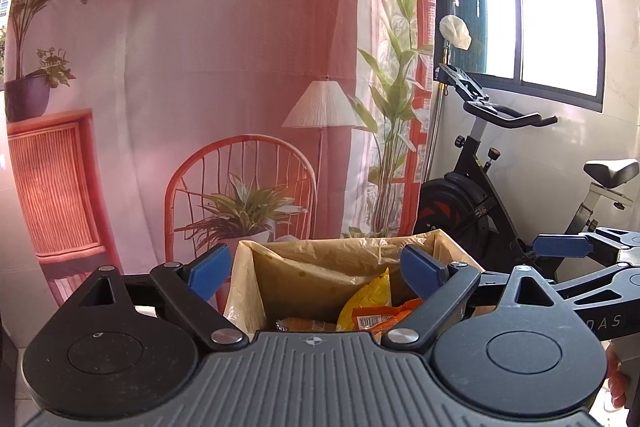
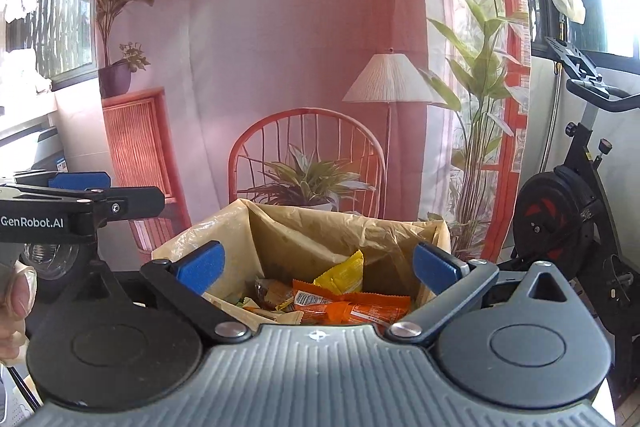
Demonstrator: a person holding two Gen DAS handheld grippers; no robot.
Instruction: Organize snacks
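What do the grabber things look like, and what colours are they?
Both look alike. The left gripper and right gripper have black jointed arms, bright blue pads on the fingertips, silver screws, and a grey ribbed body with two round black discs. White letters on the left one's side read GenRobot.AI. No cables show.

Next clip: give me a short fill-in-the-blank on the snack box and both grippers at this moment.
1. The left gripper has its jaws ____ with nothing between them.
2. The right gripper holds ____.
3. The box is lined with a ____ plastic bag.
4. The yellow packet sticks up ____ the orange packet.

Missing words: open; nothing; yellowish; behind
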